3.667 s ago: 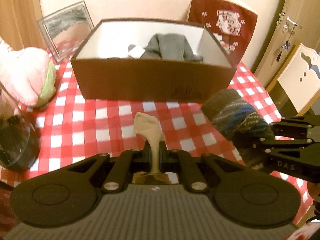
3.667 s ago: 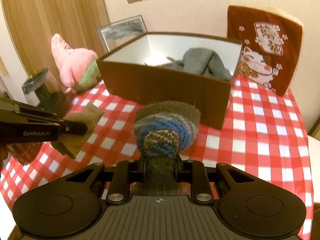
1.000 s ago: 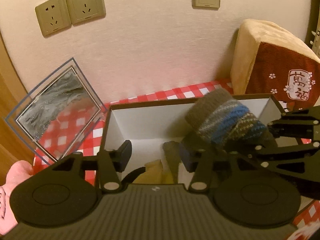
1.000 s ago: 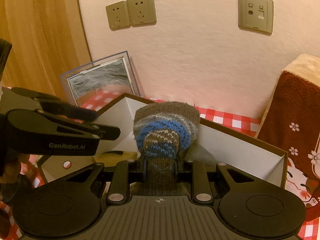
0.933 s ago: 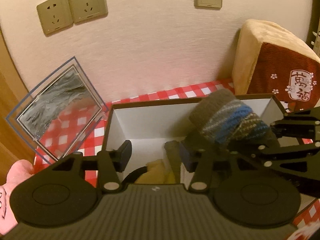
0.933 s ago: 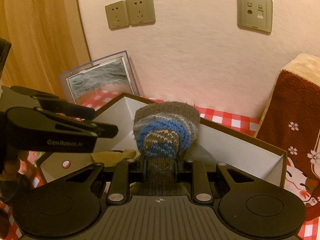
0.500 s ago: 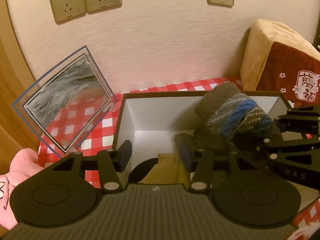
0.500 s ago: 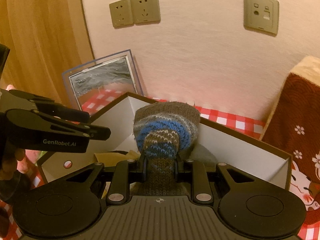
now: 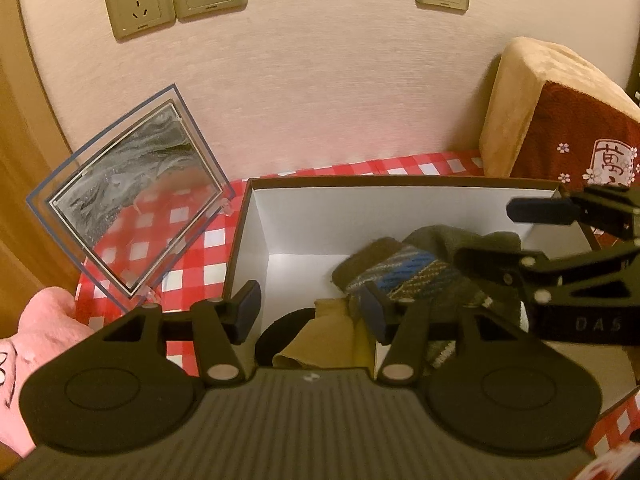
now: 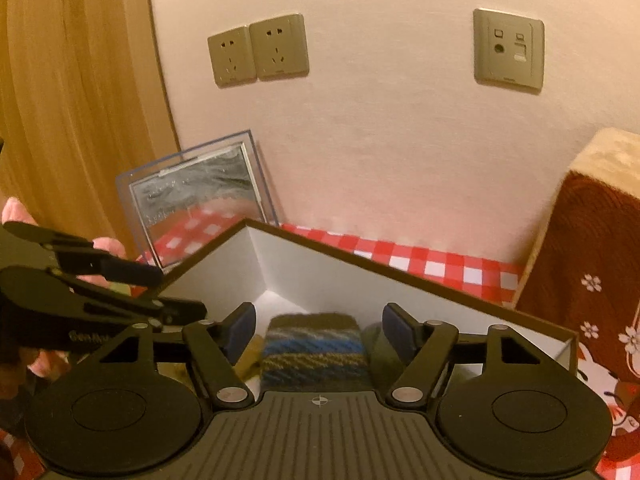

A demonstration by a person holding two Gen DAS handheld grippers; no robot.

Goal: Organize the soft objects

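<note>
Now, through the left wrist view, our left hand-held gripper [image 9: 311,309] stands released above the box [image 9: 256,216], where the tan cloth [image 9: 320,336] and striped knit sock [image 9: 400,276] lie. Through the right wrist view, our right hand-held gripper [image 10: 319,330] also gapes empty over that sock; a pink plush toy [image 9: 36,344] outside seems left to store.

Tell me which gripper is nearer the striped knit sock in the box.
Right. The right gripper hangs open directly over the striped knit sock; the left gripper is open too, off to the sock's left above the tan sock.
</note>
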